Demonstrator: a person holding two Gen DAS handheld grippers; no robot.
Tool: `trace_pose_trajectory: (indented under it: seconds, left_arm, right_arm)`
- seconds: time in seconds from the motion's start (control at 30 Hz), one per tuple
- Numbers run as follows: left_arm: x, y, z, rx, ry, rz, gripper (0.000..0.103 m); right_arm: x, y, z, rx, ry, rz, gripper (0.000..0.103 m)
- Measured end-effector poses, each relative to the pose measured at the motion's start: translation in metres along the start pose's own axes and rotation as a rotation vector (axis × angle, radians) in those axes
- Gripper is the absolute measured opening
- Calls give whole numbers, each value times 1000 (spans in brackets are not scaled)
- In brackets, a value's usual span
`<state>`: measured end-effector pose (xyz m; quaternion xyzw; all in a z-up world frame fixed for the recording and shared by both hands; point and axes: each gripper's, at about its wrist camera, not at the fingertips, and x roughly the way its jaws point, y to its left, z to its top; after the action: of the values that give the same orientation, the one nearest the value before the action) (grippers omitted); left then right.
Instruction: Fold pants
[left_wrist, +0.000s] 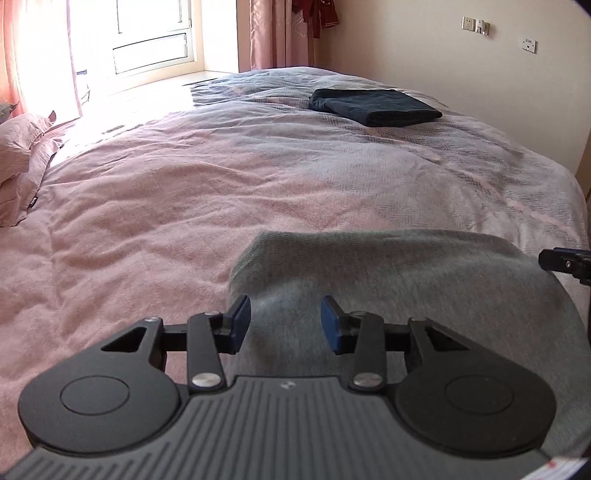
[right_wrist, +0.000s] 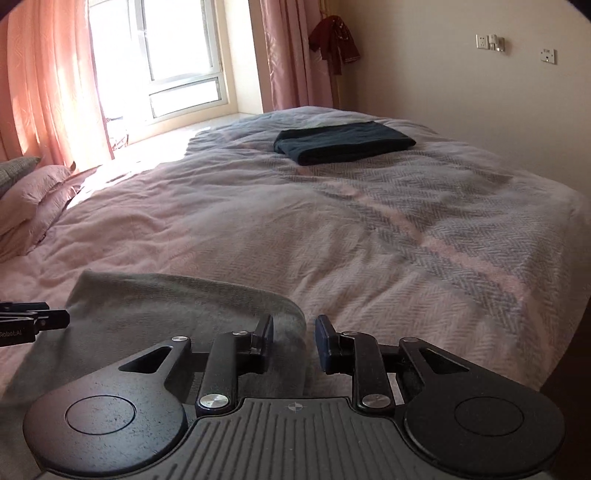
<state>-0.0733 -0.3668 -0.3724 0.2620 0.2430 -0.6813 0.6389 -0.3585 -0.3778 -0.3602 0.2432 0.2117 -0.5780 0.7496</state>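
Grey pants (left_wrist: 406, 280) lie folded in a broad band on the pink bedcover (left_wrist: 147, 206), close in front of both grippers. My left gripper (left_wrist: 286, 319) hovers over the left part of the pants, its blue pads wide apart and pressing on nothing, so it is open. The tip of the other gripper (left_wrist: 565, 262) shows at the right edge. In the right wrist view the grey pants (right_wrist: 166, 306) fill the lower left. My right gripper (right_wrist: 295, 334) is open at their right edge, with the cloth's rim lying below the gap. The left gripper's tip (right_wrist: 33, 321) pokes in from the left.
A folded dark navy garment (left_wrist: 373, 107) (right_wrist: 343, 142) rests at the far end of the bed. Pink pillows (left_wrist: 22, 162) (right_wrist: 33, 199) lie at the left. A bright window (right_wrist: 166, 55) with curtains is behind, and a wall (right_wrist: 461, 74) runs along the right.
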Motion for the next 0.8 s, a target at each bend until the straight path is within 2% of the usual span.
trace_pose_trajectory:
  seconds: [0.13,0.23,0.3,0.37,0.4,0.43,0.53,0.6,0.7,0.8]
  left_arm:
    - [-48,6,-25,-35,36,7,36]
    - [-58,4,-48,-63,100,8,38]
    - [-62,6,-59,-91,92,10,39]
    - [-69,11,-62,-127,88,1,43]
    - [-71,15,-61,-142,87,1,47]
    - [-73,20,-60,-150,83,6,50]
    - [-67,38,-56,-178,96,18,55]
    - [-57,50,-52,-228,114,-24,56]
    - [-40,64,-46,-313,144,-101,57]
    - [-27,68,-41,-342,163,-135,59]
  right_arm:
    - [-47,12,-18,-24,33,76,20]
    - [-44,21,-42,-45,147,92,21]
    - [-44,18,-48,-32,152,97,22]
    - [-51,9,-46,24,140,143,38]
    - [-54,1,-45,70,138,173,60]
    - [-55,-10,-44,124,124,201,67]
    - [-42,-36,-39,284,120,284,67]
    - [-24,-49,-36,376,153,341,67]
    - [6,-63,-35,484,198,372,67]
    - [27,-72,-37,563,231,408,67]
